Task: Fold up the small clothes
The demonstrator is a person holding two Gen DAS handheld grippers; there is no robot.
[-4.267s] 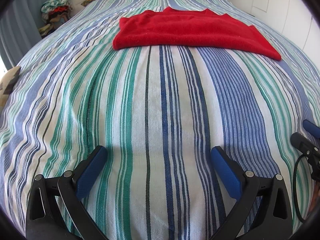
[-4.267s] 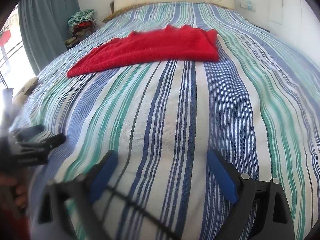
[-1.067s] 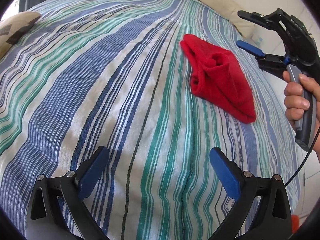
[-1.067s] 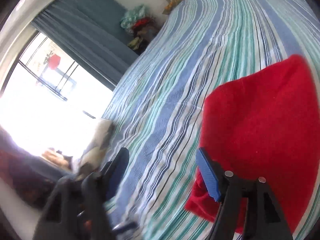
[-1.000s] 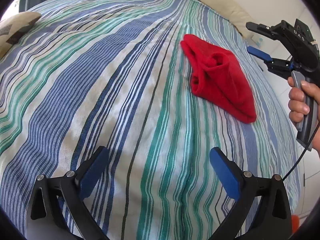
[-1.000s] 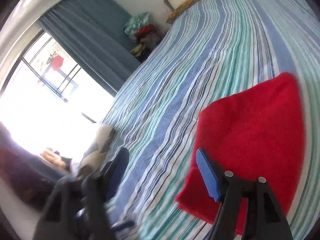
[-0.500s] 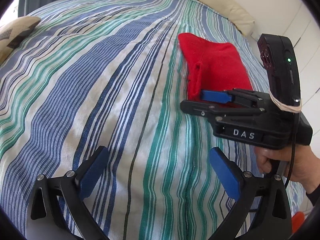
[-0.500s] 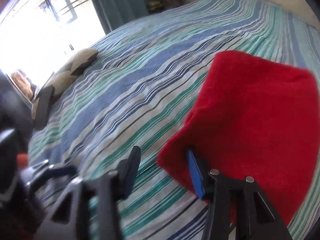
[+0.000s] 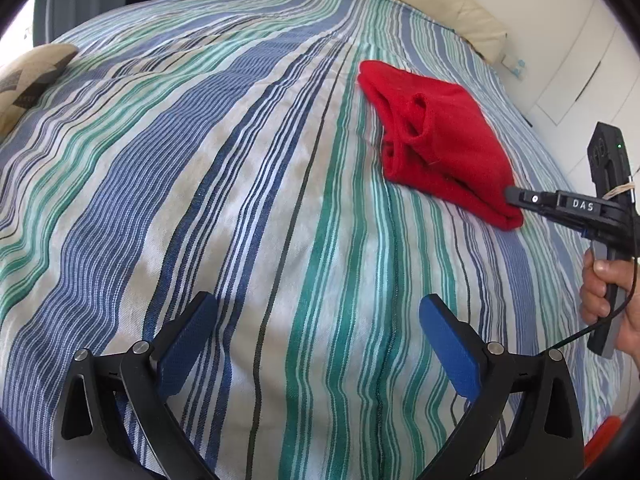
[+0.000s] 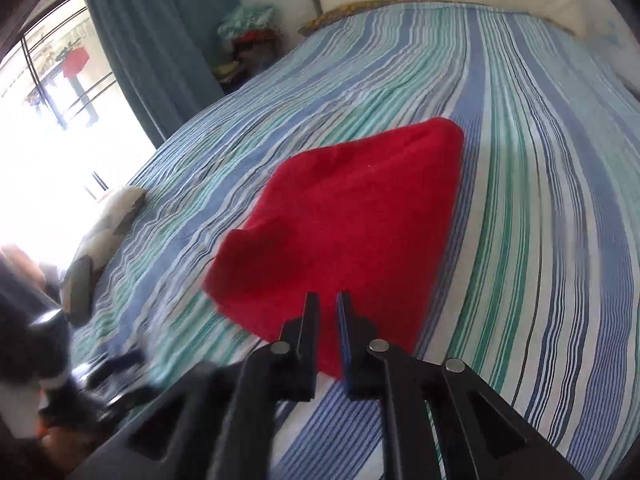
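Note:
A red folded garment (image 9: 436,140) lies on the striped bedspread (image 9: 240,160), far right in the left wrist view. In the right wrist view the garment (image 10: 352,220) fills the middle. My right gripper (image 10: 328,300) has its jaws nearly together on the garment's near edge; it also shows in the left wrist view (image 9: 512,196) with its tip at the garment's near corner. My left gripper (image 9: 316,320) is open and empty, low over the bedspread, well short of the garment.
A patterned cushion (image 9: 28,80) lies at the bed's left edge, also in the right wrist view (image 10: 100,236). A pillow (image 9: 460,16) is at the headboard. A curtain (image 10: 160,48), a bright window and a clothes pile (image 10: 252,36) stand beyond the bed. White wall panels are at right.
The garment went from spread flat to folded over. My right gripper swung down to its near edge and its jaws closed on it. The left gripper stayed open and barely moved.

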